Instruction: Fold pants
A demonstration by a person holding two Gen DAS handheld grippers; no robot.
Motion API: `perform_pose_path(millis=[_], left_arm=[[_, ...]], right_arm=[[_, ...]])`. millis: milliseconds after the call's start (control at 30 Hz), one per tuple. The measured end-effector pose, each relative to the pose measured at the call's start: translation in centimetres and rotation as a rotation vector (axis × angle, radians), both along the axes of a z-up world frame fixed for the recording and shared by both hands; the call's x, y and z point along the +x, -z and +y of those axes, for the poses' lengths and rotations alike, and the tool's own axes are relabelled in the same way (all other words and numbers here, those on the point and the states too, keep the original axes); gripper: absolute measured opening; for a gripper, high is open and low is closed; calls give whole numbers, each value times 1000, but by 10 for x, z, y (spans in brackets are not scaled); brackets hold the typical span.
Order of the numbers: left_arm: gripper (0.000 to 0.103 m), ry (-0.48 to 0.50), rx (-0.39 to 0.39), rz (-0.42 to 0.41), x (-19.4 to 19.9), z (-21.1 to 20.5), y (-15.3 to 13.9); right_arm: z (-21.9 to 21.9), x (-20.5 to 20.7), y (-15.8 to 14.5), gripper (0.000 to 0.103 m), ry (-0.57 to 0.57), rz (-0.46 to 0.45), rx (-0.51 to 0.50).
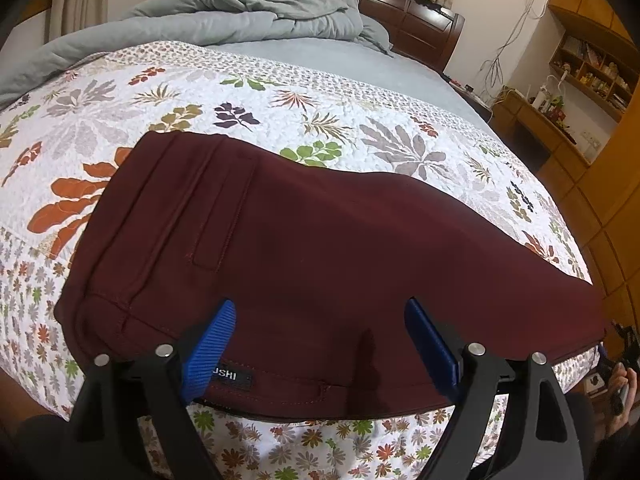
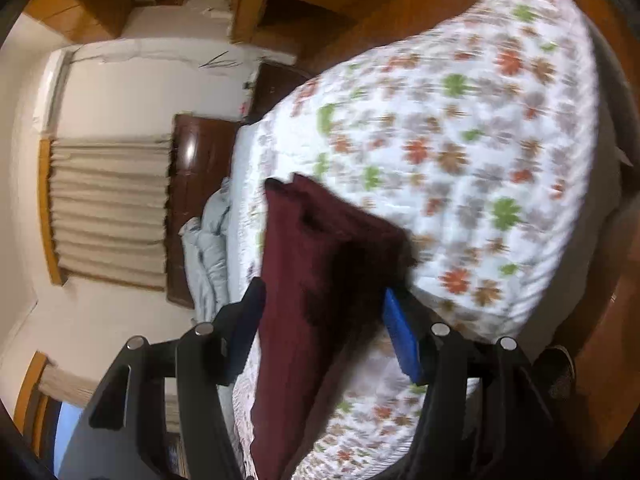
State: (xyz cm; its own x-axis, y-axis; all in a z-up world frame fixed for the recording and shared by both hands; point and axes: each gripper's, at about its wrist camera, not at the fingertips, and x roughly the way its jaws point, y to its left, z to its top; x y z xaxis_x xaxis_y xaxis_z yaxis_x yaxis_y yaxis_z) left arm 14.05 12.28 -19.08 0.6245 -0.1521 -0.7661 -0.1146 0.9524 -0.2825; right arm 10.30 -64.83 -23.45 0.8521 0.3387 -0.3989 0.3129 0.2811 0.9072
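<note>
Dark maroon pants (image 1: 320, 248) lie flat on the flowered quilt (image 1: 280, 104), waistband and black label toward me, legs running off to the right over the bed's edge. My left gripper (image 1: 320, 312) is open, its blue pads either side of the waistband, just above the cloth. In the right wrist view, which is rolled sideways and blurred, the pants (image 2: 312, 280) hang over the bed's side. My right gripper (image 2: 324, 300) is open with the cloth between its blue fingers (image 2: 400, 336); I cannot tell if they touch it.
A crumpled grey duvet (image 1: 248, 12) lies at the head of the bed by the dark wooden headboard (image 1: 420, 24). Wooden shelves and a desk (image 1: 560, 92) stand to the right. The person's hand (image 1: 620, 380) shows at the right edge.
</note>
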Motion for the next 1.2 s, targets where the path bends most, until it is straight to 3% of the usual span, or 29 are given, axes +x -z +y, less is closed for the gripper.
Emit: perform_pose_path(millis=[200, 267, 300, 333, 567, 867, 1200], left_arm=[[87, -3, -5, 1, -1, 2, 0], [87, -2, -9, 4, 0, 3, 0], [87, -4, -10, 4, -1, 3, -1], [87, -4, -12, 4, 0, 4, -2], [87, -19, -38, -21, -4, 13, -9], [88, -42, -83, -57, -14, 31, -18], [88, -28, -117, -104, -23, 38, -25]], right_arm=[[0, 17, 13, 51, -12, 9, 6], [4, 22, 6, 35, -21, -2, -12], [6, 25, 2, 22, -26, -2, -30], [7, 27, -2, 21, -26, -2, -40], [26, 41, -49, 16, -29, 42, -199], [91, 71, -142, 16, -91, 32, -530], [175, 65, -196, 16, -173, -8, -895]])
